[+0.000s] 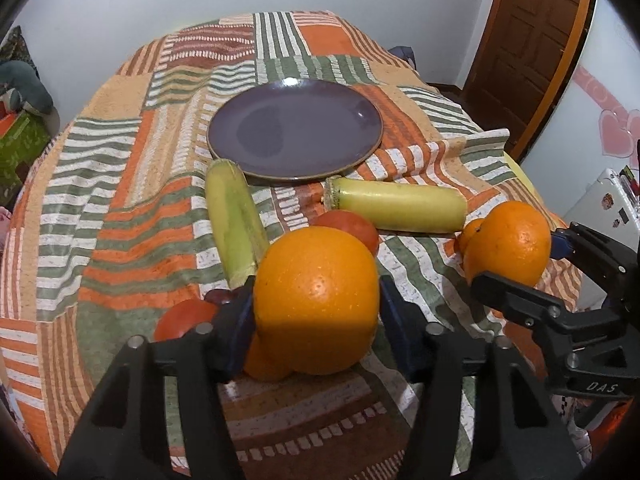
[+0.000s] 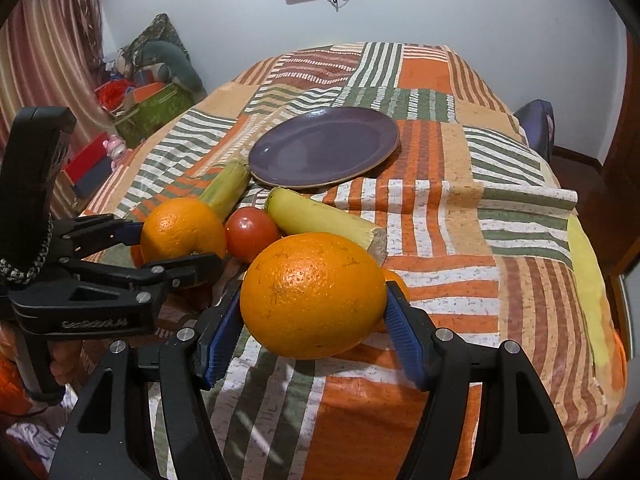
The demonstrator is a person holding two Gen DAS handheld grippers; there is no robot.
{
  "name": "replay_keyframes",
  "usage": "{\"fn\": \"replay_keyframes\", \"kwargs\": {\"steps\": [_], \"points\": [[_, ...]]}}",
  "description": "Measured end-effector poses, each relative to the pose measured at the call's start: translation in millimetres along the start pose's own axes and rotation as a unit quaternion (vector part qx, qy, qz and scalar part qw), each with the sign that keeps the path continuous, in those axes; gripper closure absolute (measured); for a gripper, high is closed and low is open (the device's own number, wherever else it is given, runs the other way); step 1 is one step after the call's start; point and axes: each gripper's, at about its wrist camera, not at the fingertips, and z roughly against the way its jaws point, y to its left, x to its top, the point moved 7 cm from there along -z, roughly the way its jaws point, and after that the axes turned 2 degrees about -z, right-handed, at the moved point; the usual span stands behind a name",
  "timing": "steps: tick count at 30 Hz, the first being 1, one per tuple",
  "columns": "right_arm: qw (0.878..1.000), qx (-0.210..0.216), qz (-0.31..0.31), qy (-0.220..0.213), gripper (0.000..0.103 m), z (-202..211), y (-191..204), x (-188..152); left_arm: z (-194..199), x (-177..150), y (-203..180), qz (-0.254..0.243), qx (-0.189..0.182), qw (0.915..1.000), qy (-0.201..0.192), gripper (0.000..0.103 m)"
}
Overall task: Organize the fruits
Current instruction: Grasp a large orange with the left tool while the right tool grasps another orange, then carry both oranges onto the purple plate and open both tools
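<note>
Left wrist view: one orange [image 1: 316, 300] is squeezed between the pads of the left gripper [image 1: 316, 320], just above the cloth [image 1: 120, 220]. Another orange [image 2: 314, 296] is squeezed by the right gripper [image 2: 314, 320]. The round, firm, bumpy skin is best held at the middle. The purple plate [image 1: 294, 128] is kept bare.

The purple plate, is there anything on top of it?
No. The purple plate holds no fruit; its whole top shows. The patchwork cloth lies under it, but that covered patch is hidden.

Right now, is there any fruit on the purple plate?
No, the purple plate is bare; both oranges sit in the grippers.
</note>
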Motion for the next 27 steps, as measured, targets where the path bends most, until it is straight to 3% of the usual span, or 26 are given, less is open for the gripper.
{"fn": "replay_keyframes", "kwargs": {"steps": [12,27], "points": [[1.0,0.0,-0.004,-0.02,0.039,10,-3,12,21,5,0,0.006,-0.018,0.9997,-0.015,0.047],[0.993,-0.037,0.049,-0.104,0.039,37,-1,84,79,70,28,0.011,0.014,0.9939,-0.109,0.047]]}}
